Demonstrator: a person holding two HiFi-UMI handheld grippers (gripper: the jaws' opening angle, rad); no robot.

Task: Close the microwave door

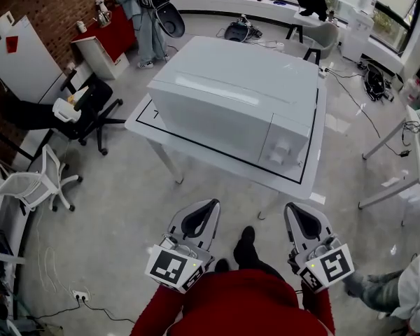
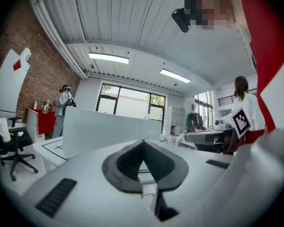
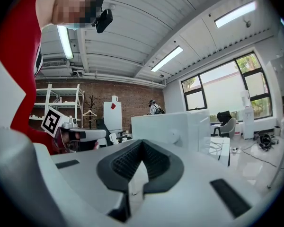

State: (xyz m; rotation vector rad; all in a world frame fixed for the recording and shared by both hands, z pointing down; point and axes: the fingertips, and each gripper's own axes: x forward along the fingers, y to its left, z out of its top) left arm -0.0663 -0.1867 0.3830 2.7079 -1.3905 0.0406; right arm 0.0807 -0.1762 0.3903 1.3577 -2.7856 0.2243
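You're holding left claw (image 1: 207, 206) and right claw (image 1: 292, 208) clenched empty; microwave door (image 1: 211, 121) looks light, stiff, likely needing a flat push by the knob panel (image 1: 283, 149)

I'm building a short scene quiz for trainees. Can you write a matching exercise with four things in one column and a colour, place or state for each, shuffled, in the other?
1 microwave
2 cabinet beside the standing person
3 wheeled chair nearest the table
4 left hand-held gripper

A black
B jaws together, empty
C red
D on the white table

Pairs: 1-D, 2-C, 3-A, 4-B
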